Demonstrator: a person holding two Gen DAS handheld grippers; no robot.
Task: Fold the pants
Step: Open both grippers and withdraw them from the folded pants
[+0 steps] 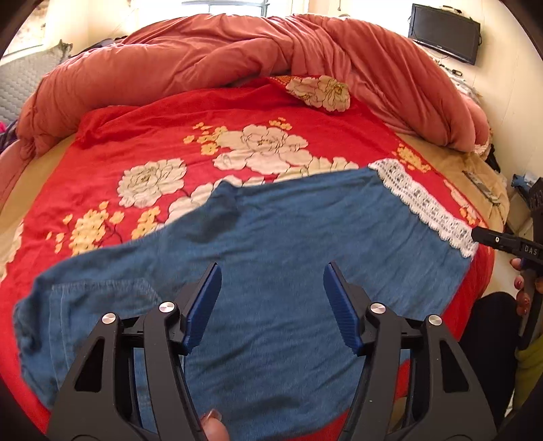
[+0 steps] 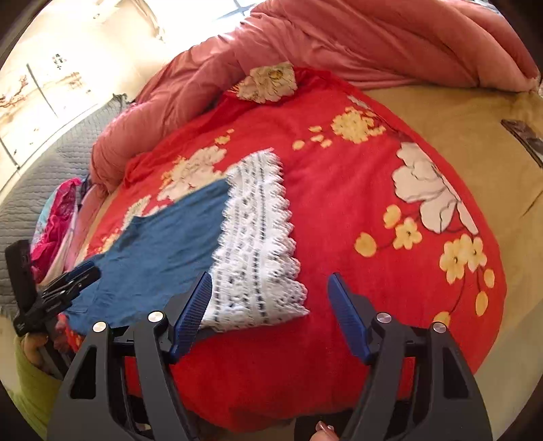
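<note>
Blue denim pants [image 1: 278, 244] with a white lace hem [image 1: 424, 207] lie spread across the red flowered blanket [image 1: 152, 142]. My left gripper [image 1: 271, 271] is open just above the middle of the denim, holding nothing. My right gripper [image 2: 269, 281] is open over the lace hem [image 2: 258, 244], at the pants' [image 2: 159, 244] right end, holding nothing. The right gripper's tip also shows at the right edge of the left wrist view [image 1: 488, 239]. The left gripper shows at the left of the right wrist view [image 2: 73, 276].
A bunched salmon-pink duvet [image 1: 237, 51] lies along the far side of the bed. A tan sheet [image 2: 458, 112] shows to the right of the blanket. A pink garment [image 2: 57, 224] lies at the bed's left edge. A wall screen [image 1: 444, 32] is at the back right.
</note>
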